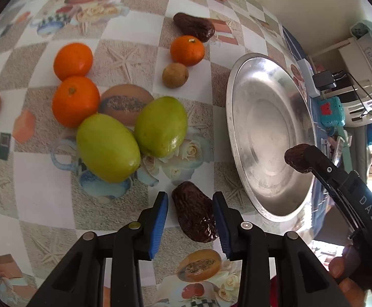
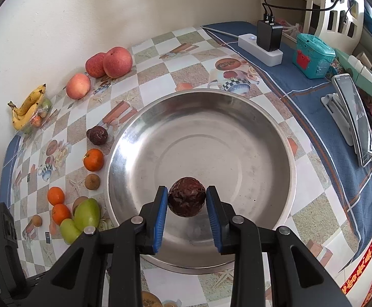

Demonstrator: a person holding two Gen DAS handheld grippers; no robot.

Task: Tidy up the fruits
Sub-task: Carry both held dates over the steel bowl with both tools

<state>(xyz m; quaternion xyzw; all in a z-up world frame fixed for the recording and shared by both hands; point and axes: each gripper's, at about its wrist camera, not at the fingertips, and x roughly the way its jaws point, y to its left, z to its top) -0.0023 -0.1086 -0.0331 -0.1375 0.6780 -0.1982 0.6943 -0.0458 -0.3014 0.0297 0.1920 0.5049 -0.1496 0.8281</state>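
The right gripper [image 2: 186,204] clamps a date [image 2: 186,200] above the bowl [image 2: 134,125]; best lower it near the bottom before letting go, so it won't roll. The bowl holds nothing yet. The left gripper [image 1: 190,226] stands open around another date [image 1: 194,212] on the table [image 1: 42,179].

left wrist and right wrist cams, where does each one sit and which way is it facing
Left wrist: on the left gripper, low over the table, its open fingers either side of a date; the right gripper and fingers of a hand show at right.
Right wrist: on the right gripper, above the bowl, gripping a date.
Both show the bowl, green fruits and oranges.
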